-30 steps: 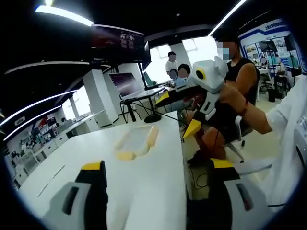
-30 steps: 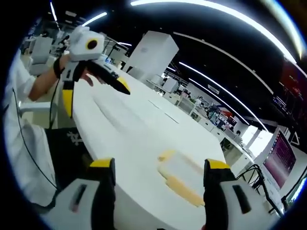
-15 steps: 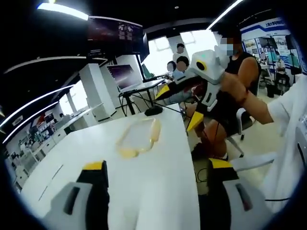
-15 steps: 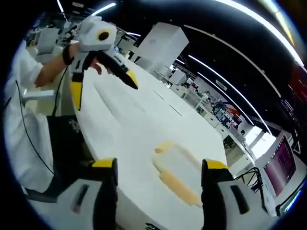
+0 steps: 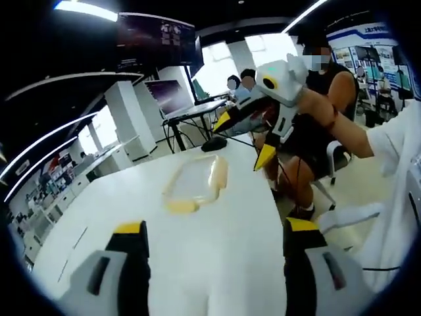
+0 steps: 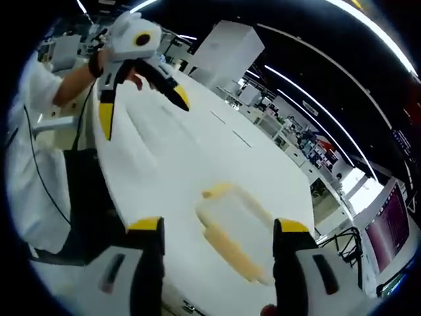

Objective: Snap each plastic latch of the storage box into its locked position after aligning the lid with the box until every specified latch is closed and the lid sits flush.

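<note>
A shallow clear storage box (image 5: 193,184) with pale yellow latches (image 5: 218,174) lies flat on the white table (image 5: 217,263). My left gripper (image 5: 214,230) is open, low over the near part of the table, well short of the box. The right gripper (image 5: 245,139), held by a hand, hangs open above the table's right edge beyond the box. In the right gripper view the box (image 6: 231,222) lies ahead between my open right gripper's (image 6: 218,227) jaws, not touched, one long yellow latch (image 6: 235,253) nearest. The left gripper (image 6: 143,108) hovers open at upper left.
A person in a black top (image 5: 329,99) sits on a chair past the table's right edge, with other people behind. A desk with a monitor (image 5: 172,99) stands beyond the far end. A white sleeve (image 6: 29,99) and a cable run along the table's edge.
Both views have swung toward the table, so the box sits nearer the middle of each. The right gripper has come in over the table's edge. All jaws stay open.
</note>
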Demonstrator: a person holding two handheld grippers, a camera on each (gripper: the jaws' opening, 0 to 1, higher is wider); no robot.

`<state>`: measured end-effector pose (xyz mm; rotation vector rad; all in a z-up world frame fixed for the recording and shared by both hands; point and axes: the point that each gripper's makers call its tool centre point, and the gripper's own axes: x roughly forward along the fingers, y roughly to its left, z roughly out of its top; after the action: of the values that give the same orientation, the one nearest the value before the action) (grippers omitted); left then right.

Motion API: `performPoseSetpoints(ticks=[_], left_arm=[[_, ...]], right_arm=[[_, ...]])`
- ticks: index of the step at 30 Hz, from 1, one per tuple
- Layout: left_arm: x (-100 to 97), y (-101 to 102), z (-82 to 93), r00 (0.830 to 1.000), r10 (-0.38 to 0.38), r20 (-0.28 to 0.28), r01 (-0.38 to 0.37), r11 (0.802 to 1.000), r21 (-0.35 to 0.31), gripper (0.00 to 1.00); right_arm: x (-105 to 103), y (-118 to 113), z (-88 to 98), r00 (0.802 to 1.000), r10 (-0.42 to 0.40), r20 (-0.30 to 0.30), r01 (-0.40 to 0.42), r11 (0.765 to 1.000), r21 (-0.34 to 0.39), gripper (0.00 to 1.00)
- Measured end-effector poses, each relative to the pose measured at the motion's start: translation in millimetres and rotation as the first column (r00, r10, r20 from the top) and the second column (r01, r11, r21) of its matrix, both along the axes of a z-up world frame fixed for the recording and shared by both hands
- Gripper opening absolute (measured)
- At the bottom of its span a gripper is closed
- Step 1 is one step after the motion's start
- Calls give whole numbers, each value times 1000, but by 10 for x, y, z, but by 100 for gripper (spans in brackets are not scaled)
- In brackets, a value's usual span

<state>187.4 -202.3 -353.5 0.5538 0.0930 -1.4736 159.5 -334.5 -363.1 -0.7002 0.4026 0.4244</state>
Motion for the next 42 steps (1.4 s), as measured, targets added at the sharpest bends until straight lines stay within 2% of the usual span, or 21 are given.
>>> performPoseSetpoints(ticks=[9,25,32,42], left_arm=[[149,-95,-20,1000,8,-2,-8,1000,18,82],[308,-471,-92,999,-31,-10,32,997,67,82],[396,-564,-186,999,-30,-12,31,994,105,81],[456,-681,-277,999,-25,-20,27,990,138,82]], right_arm=[[147,-85,-68,999,17,-44,-18,1000,-16,63],[241,-361,-118,991,32,-134,-40,997,-62,61],[268,-434,-181,976,88,-202,-104,992,-74,60],[320,-591,-210,956,90,-279,-122,987,-102,60]])
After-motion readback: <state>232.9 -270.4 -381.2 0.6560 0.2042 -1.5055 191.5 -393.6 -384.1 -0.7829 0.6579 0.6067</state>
